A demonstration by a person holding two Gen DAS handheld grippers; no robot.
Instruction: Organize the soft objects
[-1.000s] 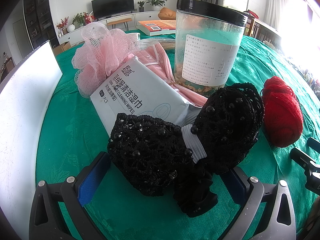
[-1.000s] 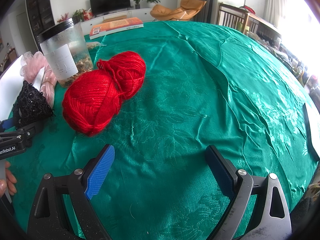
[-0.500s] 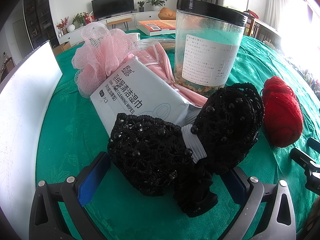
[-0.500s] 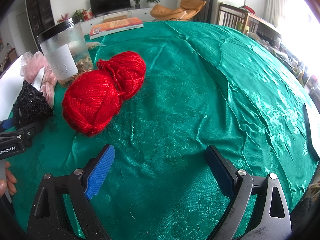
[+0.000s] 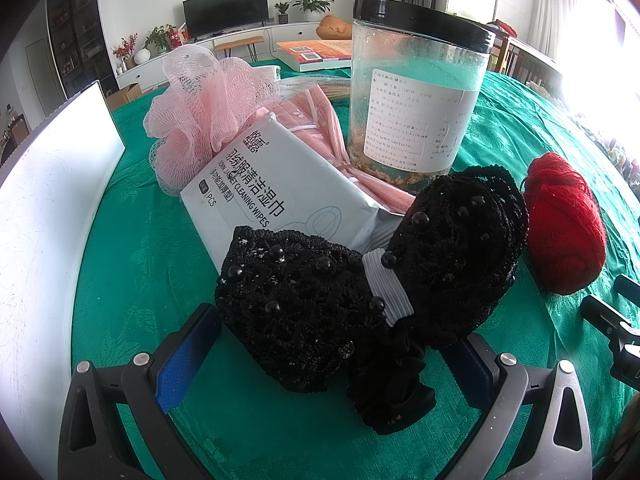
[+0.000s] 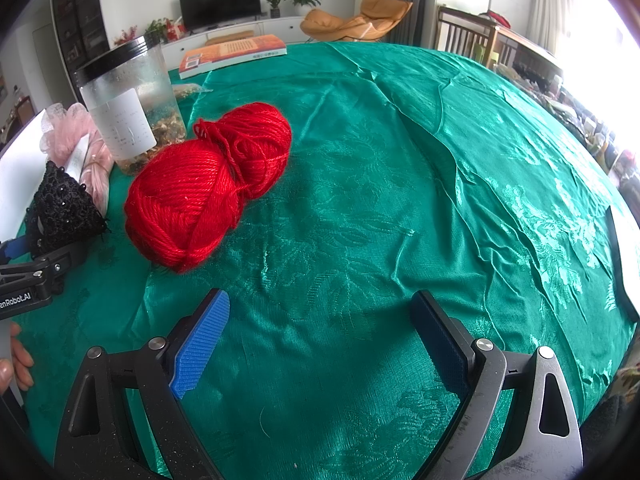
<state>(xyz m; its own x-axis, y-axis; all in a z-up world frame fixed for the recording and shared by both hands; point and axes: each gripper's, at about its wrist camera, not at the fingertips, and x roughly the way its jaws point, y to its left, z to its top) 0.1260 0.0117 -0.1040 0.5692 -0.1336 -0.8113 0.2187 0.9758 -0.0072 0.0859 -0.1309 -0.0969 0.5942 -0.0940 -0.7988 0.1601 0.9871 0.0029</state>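
L gripper: jaws spread wide, either side of black beaded lace piece; pads not seen pressing it, nothing clamped.
R gripper: jaws wide apart, nothing btwn but green cloth.
L view only: wipes pack just beyond the lace, leaning up; pink mesh puff further ahead-left; pink folded fabric btwn puff and jar; white board far left of gripper.
R view only: wide bare stretch of cloth ahead and right of gripper; person's fingers at left edge, behind L gripper body.
Both views: red yarn ball, ahead-left of R gripper, ahead-right of L gripper; clear jar w/ black lid, ahead of L gripper, behind the lace.
Hidden/unclear: lace covers L gripper's right pad and near end of wipes pack; lace's lower black ruffle hard to make out; in R view lace only partly seen; jar label text unreadable; window side blown out.
Surface: green patterned tablecloth, creased, on table.
Room: TV, plants, orange chair, book at far end of table.
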